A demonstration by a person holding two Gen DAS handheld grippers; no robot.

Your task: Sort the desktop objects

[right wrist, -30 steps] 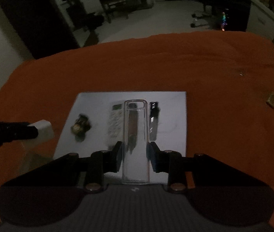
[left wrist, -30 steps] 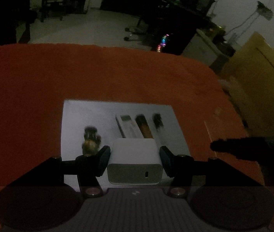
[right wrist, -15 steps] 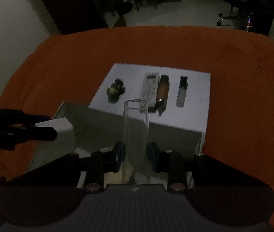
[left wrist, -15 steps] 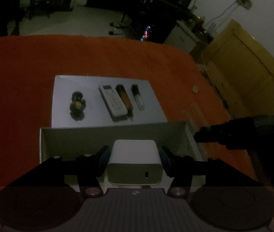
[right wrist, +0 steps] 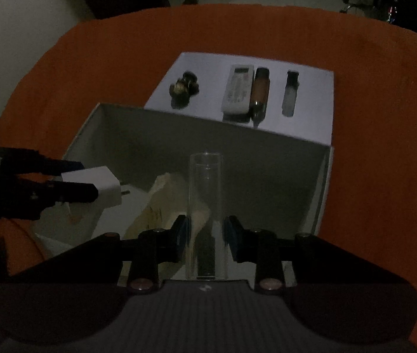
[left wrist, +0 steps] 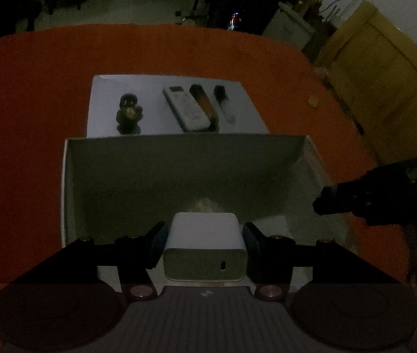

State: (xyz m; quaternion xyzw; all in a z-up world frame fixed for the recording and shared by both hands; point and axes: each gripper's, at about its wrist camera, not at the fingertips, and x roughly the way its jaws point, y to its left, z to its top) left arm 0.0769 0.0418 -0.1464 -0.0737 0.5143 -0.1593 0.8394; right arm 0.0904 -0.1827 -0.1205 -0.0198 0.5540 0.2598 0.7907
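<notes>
My left gripper (left wrist: pixel 204 242) is shut on a white charger block (left wrist: pixel 204 247) and holds it over the near part of an open white box (left wrist: pixel 179 150). It also shows at the left of the right wrist view (right wrist: pixel 90 186). My right gripper (right wrist: pixel 205 235) is shut on a clear plastic tube (right wrist: pixel 205 206), held upright over the same box (right wrist: pixel 324 176). Crumpled pale paper (right wrist: pixel 164 203) lies inside the box. Beyond the box a white sheet (left wrist: pixel 161 108) carries a small dark figurine (left wrist: pixel 129 111), a white remote (left wrist: pixel 185 107), an amber bottle (left wrist: pixel 204 103) and a small vial (left wrist: pixel 223 103).
The table has an orange cloth (left wrist: pixel 31 103). A small tan scrap (left wrist: pixel 313 101) lies on the cloth at the right. A yellow cabinet (left wrist: pixel 385 67) stands beyond the table's right edge. The room is dim.
Both grippers have drawn back and up from the white sheet with their objects. The open white box has come into view beneath them.
</notes>
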